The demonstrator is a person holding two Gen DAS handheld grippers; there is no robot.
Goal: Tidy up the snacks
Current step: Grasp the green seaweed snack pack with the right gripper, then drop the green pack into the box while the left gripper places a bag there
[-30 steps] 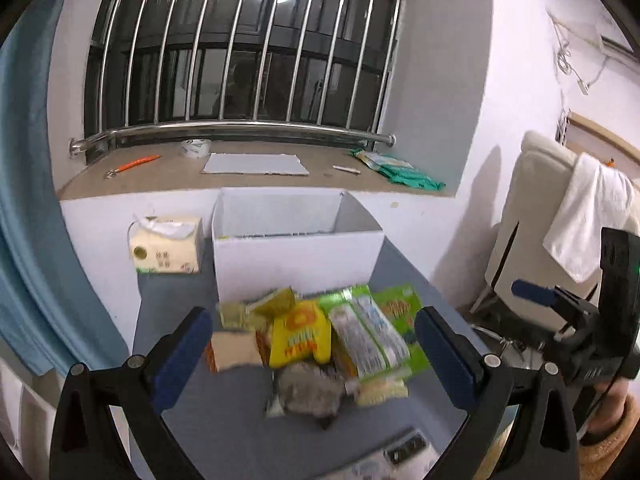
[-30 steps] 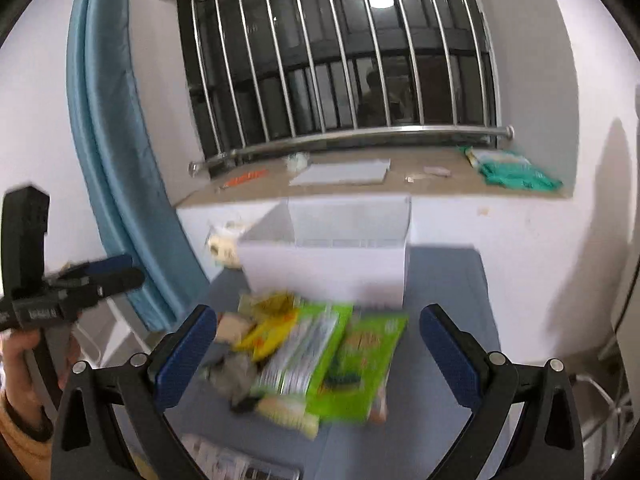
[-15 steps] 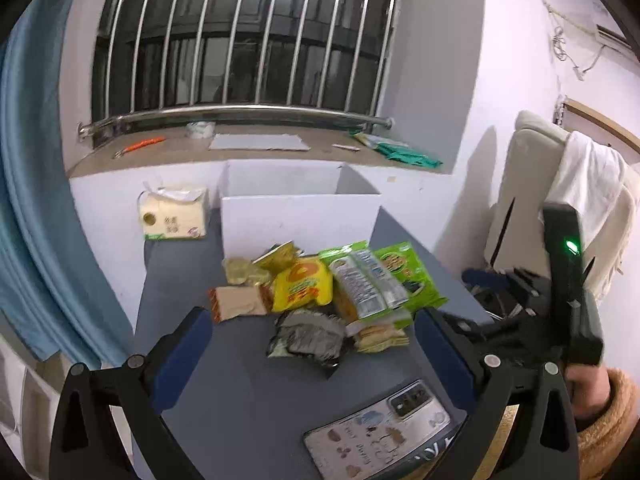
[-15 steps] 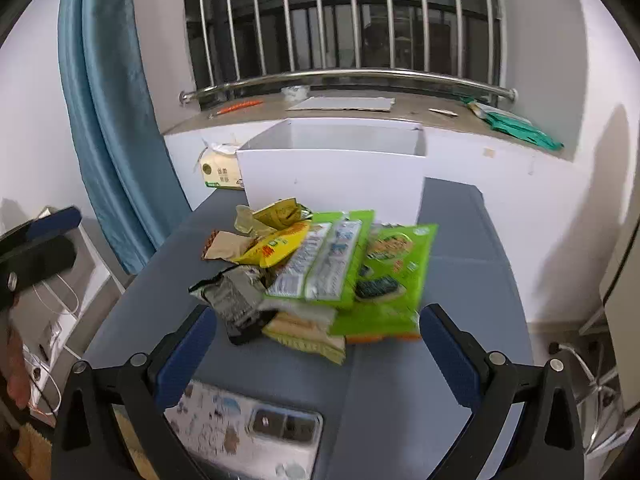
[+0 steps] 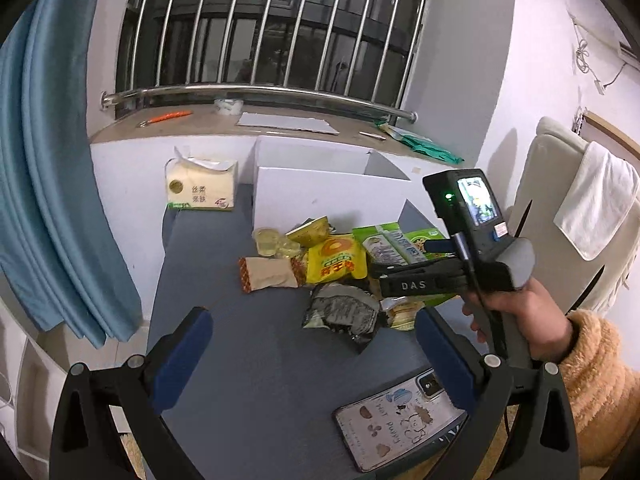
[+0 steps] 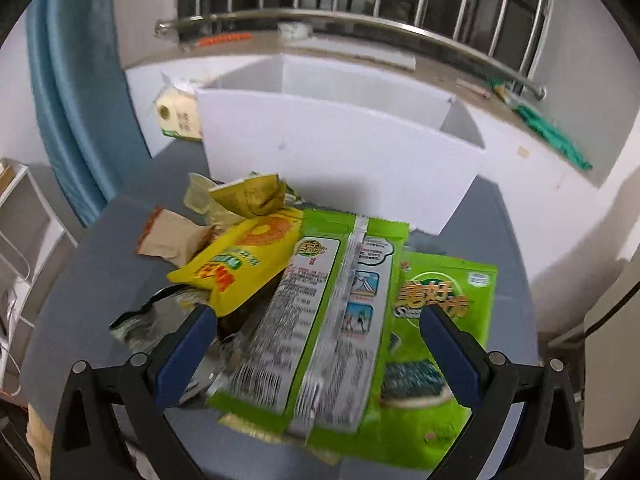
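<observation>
Two fisheye views over a grey bench (image 5: 256, 360) holding a loose pile of snack packets in front of an open white box (image 6: 340, 152).

Right tongs (image 6: 316, 344) spread wide, holding nothing, hovering low with one blue pad either side of a green-and-silver packet (image 6: 332, 312) lying printed-back up on top of the pile. Just beside it, to the right and partly underneath, a green packet (image 6: 436, 320) with yellow Chinese lettering and a word starting "S". To the left, a yellow packet (image 6: 244, 268) with red characters, a brown wrapper (image 6: 172, 236), a crumpled olive-yellow wrapper (image 6: 248, 196) and a crushed silver one (image 5: 340, 312).

Left tongs (image 5: 312, 356) also wide apart and empty, well back from the pile. In that view, the right tongs' handle marked "DAS", its small lit screen and green light, gripped by a hand (image 5: 516, 312) in a fuzzy orange sleeve.

Near the bench's front edge, a phone (image 5: 404, 420) in a case reading "HOT PUPPY". Against the wall left of the box, a tissue pack (image 5: 200, 184) with Chinese print.

Likely risks: slick overlapping foil could slip from the pads or drag a second packet along; a low sweep could scatter the pile toward the phone or off the bench edge; a flat packet may buckle rather than lift. Small back-label print unreadable, blurred.
</observation>
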